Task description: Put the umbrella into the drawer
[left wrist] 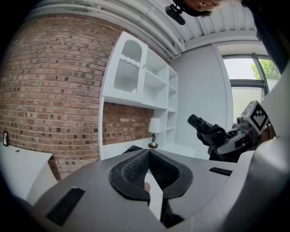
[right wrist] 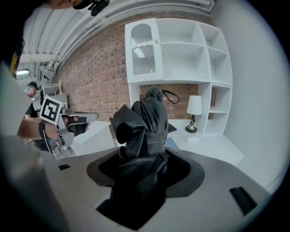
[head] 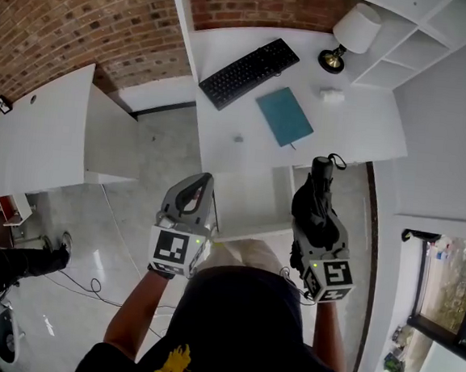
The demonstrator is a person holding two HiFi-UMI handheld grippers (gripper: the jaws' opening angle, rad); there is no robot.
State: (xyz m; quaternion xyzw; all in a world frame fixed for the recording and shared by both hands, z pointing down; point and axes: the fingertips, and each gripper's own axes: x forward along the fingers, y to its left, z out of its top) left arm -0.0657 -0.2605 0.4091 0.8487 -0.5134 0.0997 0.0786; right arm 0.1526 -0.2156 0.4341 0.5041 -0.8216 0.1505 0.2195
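The folded black umbrella (head: 317,195) stands up out of my right gripper (head: 317,222), whose jaws are shut on its lower part; its handle and strap point toward the desk. In the right gripper view the umbrella (right wrist: 146,129) fills the space between the jaws of my right gripper (right wrist: 145,158). The open white drawer (head: 272,225) sticks out from under the desk, between my two grippers. My left gripper (head: 204,180) hovers at the drawer's left side, shut, with nothing in it. In the left gripper view its pads meet at the tip of my left gripper (left wrist: 148,153), and the umbrella (left wrist: 209,131) shows at the right.
On the white desk (head: 221,140) lie a black keyboard (head: 249,72), a teal notebook (head: 284,115), a small white object (head: 332,94) and a lamp (head: 350,36). White shelves (head: 408,42) stand at the right. A white cabinet (head: 39,132) is at the left, cables (head: 86,286) on the floor.
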